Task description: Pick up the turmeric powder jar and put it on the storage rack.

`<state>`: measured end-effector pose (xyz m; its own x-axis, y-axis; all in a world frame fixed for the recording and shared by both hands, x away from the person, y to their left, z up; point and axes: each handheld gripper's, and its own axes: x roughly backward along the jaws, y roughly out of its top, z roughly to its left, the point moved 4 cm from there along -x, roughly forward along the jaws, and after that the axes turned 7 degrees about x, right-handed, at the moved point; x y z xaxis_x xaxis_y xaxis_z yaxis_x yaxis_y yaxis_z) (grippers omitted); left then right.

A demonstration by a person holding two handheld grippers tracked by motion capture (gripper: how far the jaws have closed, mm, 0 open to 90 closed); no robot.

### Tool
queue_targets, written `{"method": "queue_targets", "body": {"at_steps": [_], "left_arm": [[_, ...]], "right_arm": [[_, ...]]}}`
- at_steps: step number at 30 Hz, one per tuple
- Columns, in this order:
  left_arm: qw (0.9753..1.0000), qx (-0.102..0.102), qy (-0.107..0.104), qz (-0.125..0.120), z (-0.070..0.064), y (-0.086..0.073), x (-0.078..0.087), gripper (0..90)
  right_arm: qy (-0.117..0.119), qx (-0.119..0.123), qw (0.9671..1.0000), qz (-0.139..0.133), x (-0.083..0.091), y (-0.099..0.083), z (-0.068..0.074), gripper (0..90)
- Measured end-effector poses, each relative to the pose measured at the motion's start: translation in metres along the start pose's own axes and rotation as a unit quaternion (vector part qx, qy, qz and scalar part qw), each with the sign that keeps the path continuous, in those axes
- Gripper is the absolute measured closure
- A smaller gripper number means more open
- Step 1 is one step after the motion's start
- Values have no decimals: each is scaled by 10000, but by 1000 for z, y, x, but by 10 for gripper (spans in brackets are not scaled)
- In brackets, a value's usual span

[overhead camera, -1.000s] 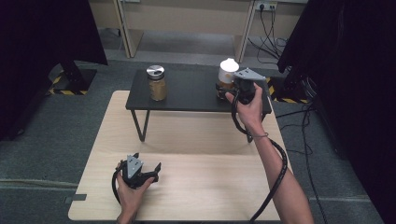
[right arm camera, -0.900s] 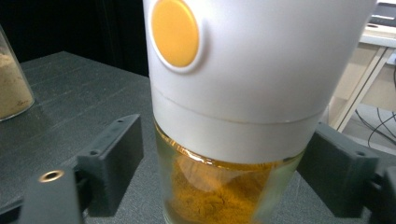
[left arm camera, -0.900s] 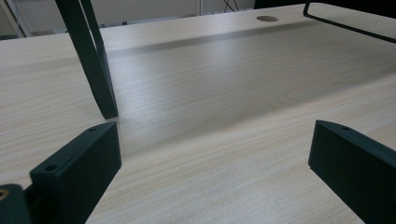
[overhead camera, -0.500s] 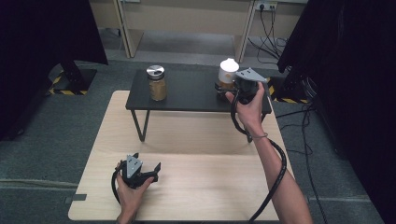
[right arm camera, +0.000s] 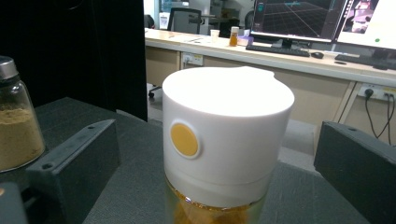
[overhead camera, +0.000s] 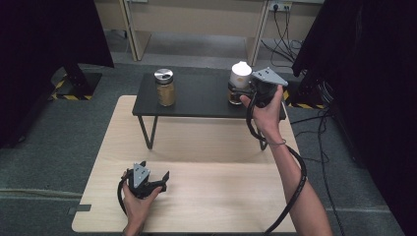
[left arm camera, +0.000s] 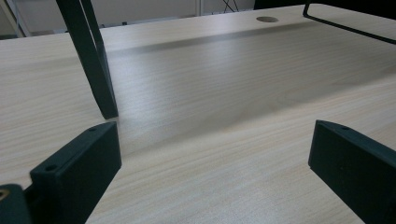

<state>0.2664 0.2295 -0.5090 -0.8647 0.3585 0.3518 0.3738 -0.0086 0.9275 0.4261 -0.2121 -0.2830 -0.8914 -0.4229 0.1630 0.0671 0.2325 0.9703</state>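
Jar (right arm camera: 224, 144) stands between the right claw's (overhead camera: 242, 93) wide-open jaws, on the black shelf (overhead camera: 206, 98), ungripped. Its glass body looks rigid, breakable and slick; the white cap (right arm camera: 227, 126) seems the safer hold. Left claw (overhead camera: 156, 180) rests open and empty on the bench (overhead camera: 221, 187).

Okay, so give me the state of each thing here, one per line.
White-lidded jar: upright on the black shelf, lid on, between open jaws.
Spice jar: upright, metal cap on, untouched.
Right gripper: open around the white-lidded jar.
Left gripper: open, empty, low over the wooden table.
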Motion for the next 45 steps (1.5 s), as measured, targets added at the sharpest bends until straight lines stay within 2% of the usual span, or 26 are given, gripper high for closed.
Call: {"method": "queue_targets", "body": {"at_steps": [16, 26, 37, 45], "left_arm": [[10000, 10, 12, -4, 0, 0, 0, 17], [10000, 17, 6, -19, 0, 0, 1, 17], [10000, -2, 32, -34, -1, -1, 1, 17], [10000, 43, 19, -37, 0, -1, 1, 17]], "right_arm": [[-36, 19, 10000, -70, 14, 1, 1, 4], [15, 19, 9999, -123, 30, -11, 2, 3], [-23, 28, 9999, -146, 42, -13, -2, 3], [-31, 33, 9999, -127, 53, -25, 0, 3]]}}
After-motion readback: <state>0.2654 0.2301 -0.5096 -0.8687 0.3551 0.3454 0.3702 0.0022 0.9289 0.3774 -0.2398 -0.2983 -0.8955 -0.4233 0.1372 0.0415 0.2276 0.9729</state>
